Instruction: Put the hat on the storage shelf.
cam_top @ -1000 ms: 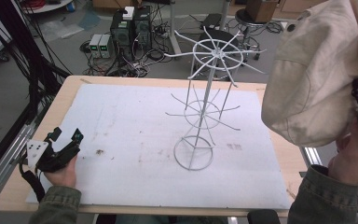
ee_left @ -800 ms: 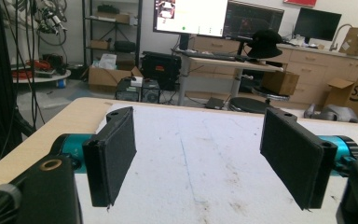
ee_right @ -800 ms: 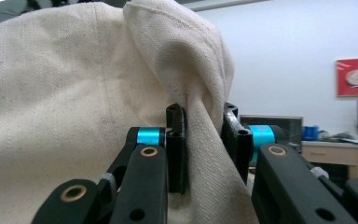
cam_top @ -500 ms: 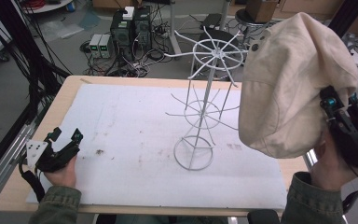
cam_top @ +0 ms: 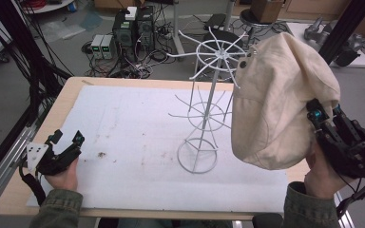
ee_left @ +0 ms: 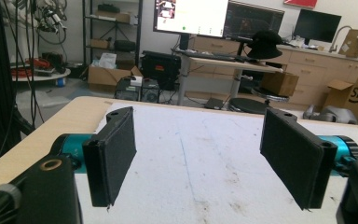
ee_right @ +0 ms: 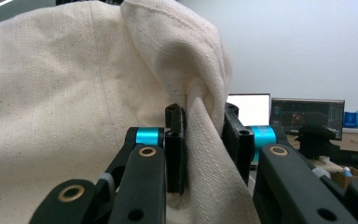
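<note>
1. My left tongs (cam_top: pixel 66 145) rest on the white mat (cam_top: pixel 138 142) at the left edge of the light wooden table (cam_top: pixel 66 95), where they were a second ago. Their two black jaws stand wide apart with nothing between them, as the left gripper view shows (ee_left: pixel 200 158).

2. Mid-table stands the white wire hat stand with a round base ring and spoked tiers (cam_top: pixel 204 123), unmoved and with every prong I can see bare.

3. The cream canvas cap (cam_top: pixel 275 109) has travelled left over the last second. It was out past the table's right edge; now it hangs in the air just beside the stand, its crown close to the top tier's right-hand prongs. I cannot tell whether cloth and wire touch yet.

4. My right tongs (cam_top: pixel 316 118) are clamped on a fold of the cap (ee_right: pixel 200 140), the cloth pinched tight between both jaws.

5. I judge the carry nearly done: what's left is lowering the cap onto a prong, then releasing.
</note>
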`<state>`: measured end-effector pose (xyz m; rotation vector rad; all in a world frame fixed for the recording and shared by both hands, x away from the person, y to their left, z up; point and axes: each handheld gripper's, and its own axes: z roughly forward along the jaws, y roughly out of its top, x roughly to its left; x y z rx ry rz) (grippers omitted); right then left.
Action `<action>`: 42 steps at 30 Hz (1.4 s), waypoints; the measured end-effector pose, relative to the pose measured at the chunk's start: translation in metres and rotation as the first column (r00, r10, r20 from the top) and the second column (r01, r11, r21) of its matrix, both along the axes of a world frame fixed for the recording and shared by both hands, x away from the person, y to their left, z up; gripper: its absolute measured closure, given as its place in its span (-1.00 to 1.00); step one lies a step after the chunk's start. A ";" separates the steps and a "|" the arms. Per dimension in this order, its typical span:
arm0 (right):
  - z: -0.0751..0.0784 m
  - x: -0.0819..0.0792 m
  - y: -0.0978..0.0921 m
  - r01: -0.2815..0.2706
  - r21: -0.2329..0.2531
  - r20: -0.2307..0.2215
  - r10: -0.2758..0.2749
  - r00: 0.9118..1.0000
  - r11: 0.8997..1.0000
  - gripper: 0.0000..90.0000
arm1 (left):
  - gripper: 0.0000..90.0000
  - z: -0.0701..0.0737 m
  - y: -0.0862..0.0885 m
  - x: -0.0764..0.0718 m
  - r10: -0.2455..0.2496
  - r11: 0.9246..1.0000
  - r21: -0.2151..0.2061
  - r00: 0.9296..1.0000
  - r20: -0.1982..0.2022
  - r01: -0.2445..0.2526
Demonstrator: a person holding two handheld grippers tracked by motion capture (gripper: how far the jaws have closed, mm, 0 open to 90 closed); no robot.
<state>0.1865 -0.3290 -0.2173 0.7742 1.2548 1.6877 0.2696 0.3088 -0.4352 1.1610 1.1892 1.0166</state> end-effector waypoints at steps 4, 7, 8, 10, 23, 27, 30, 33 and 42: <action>-0.010 -0.001 0.001 -0.007 0.003 -0.018 0.007 1.000 1.000 0.63 | -0.41 0.000 0.000 0.000 -0.001 1.000 -0.003 1.000 -0.002 0.001; -0.016 0.003 0.003 -0.020 -0.013 -0.037 0.020 0.999 1.000 0.63 | -0.41 0.000 0.000 0.000 -0.003 1.000 -0.004 1.000 -0.002 0.003; -0.017 0.004 0.005 -0.020 -0.024 -0.044 0.019 0.999 0.999 0.62 | -0.41 0.000 0.000 0.001 -0.002 1.000 -0.005 1.000 -0.002 0.002; -0.020 0.004 0.009 -0.026 -0.047 -0.054 0.024 0.998 0.999 0.62 | -0.41 0.000 0.000 0.001 -0.003 1.000 -0.005 1.000 -0.002 0.003; -0.043 0.012 0.019 -0.050 -0.080 -0.141 0.038 0.989 0.996 0.58 | -0.41 -0.001 0.001 0.001 -0.005 1.000 -0.017 1.000 -0.003 0.005; -0.049 0.017 0.024 -0.057 -0.099 -0.172 0.040 0.984 0.993 0.56 | -0.41 -0.001 0.001 0.001 -0.005 1.000 -0.020 1.000 -0.003 0.005; -0.053 0.021 0.028 -0.064 -0.111 -0.200 0.041 0.979 0.992 0.54 | -0.41 -0.001 0.001 0.001 -0.004 1.000 -0.020 1.000 -0.003 0.004; -0.056 0.024 0.032 -0.067 -0.138 -0.228 0.034 0.973 0.988 0.53 | -0.41 -0.001 0.002 0.001 -0.004 1.000 -0.021 1.000 -0.005 0.004; -0.057 0.023 0.029 -0.074 -0.136 -0.248 0.038 0.968 0.988 0.42 | -0.41 -0.001 0.003 0.001 -0.001 1.000 -0.027 1.000 -0.003 0.001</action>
